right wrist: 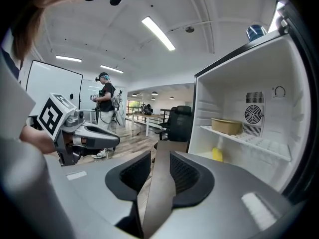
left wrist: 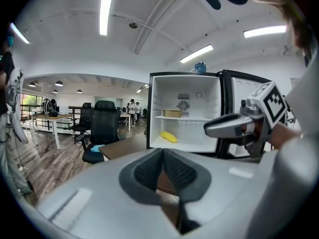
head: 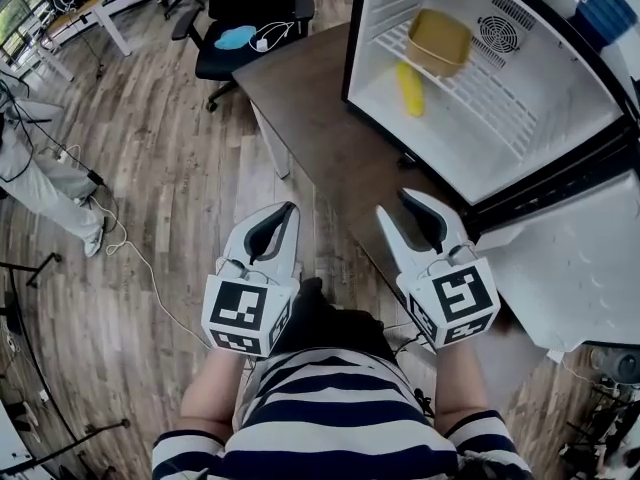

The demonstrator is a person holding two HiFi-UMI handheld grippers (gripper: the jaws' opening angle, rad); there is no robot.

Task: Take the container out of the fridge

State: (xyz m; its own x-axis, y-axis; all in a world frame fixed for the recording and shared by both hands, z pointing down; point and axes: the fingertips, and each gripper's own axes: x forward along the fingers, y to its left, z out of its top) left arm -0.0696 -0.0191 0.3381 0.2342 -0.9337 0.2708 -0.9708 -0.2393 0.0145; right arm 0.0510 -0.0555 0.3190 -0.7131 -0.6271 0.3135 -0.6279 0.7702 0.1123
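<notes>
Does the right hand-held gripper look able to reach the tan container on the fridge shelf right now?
Probably yes: the fridge stands open, the container sits alone on its shelf, and the right hand-held gripper, open and empty, has nothing in its path.

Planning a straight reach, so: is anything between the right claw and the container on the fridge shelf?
Nothing visible does. The fridge door stands open, the container sits alone on the wire shelf, and the yellow item lies lower, on the fridge floor. The right claw is open and empty.
</notes>
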